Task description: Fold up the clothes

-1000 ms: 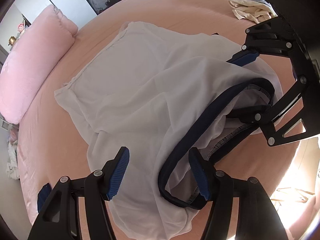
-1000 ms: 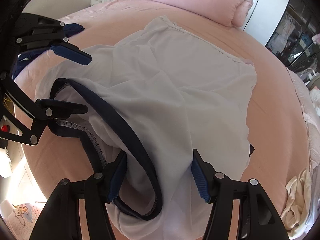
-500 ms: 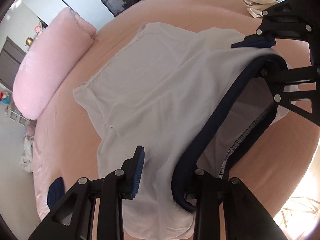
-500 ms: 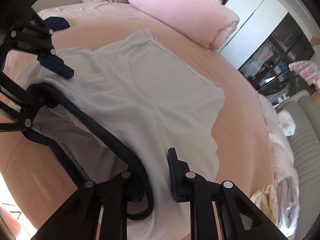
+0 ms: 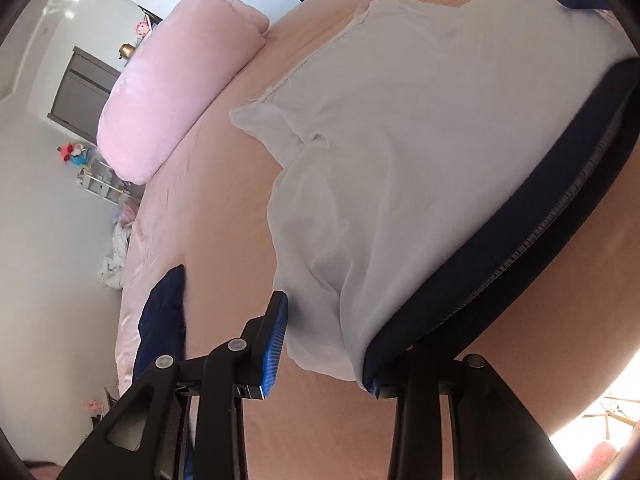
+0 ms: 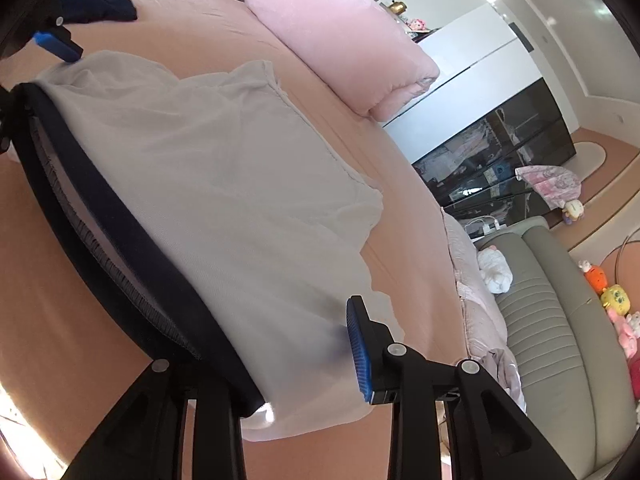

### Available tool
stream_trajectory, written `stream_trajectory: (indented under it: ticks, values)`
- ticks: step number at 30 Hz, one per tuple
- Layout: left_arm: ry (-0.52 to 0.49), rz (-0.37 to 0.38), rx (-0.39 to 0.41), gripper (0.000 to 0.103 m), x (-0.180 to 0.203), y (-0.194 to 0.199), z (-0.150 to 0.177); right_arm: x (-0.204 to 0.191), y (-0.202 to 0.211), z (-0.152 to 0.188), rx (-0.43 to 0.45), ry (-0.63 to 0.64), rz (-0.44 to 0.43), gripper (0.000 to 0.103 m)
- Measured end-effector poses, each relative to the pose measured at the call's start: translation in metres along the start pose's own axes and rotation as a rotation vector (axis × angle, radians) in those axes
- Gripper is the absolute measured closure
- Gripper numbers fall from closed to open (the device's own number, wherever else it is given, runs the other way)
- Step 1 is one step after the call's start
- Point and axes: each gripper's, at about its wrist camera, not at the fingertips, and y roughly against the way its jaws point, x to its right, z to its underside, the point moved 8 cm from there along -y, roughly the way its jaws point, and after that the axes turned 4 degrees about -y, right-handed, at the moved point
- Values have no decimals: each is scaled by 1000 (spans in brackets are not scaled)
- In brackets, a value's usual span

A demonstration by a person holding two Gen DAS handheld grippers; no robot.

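So far the folding has hardly begun: the white garment (image 5: pixel 420 152) lies spread over the pink bed (image 5: pixel 224 208), its navy waistband (image 5: pixel 520 248) stretched taut in a line between the two grippers, and no fold shows in the cloth yet. The left gripper (image 5: pixel 324 354) has the near end of the band and a bunch of white cloth between its fingers; its jaws are easing open a little, though the cloth seems to be clamped against the right-hand finger while the blue pad (image 5: pixel 276 344) on the other side stands just clear. The right gripper (image 6: pixel 304 360) holds the opposite end the same way, jaws likewise opening slightly, with the band caught at its left finger and white cloth reaching across to the blue pad. Judging by this, the garment is only being pulled straight; smoothing it, making the folds and setting it aside all remain. A dark garment (image 6: pixel 100 4) and other loose clothes wait nearby, unfolded.
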Motion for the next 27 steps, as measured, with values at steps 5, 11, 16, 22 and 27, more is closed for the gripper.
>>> stream_trajectory:
  ticks: [5,11,16,22,27]
  values:
    - [67,77,3,53,-1,11,4,-8,-13,24,-65,82,44,72]
    - [9,43,17,53,17,19,10,4,-16,45,-136,6,2,60]
    - [55,71,-10,53,20,18,17,6,-12,55,-148,-75,19,49]
    - [80,73,9,53,16,20,19,2,-9,58,-155,-125,22,49]
    - [79,-9,144,49,15,41,11,-3,-1,56,-107,-118,12,48]
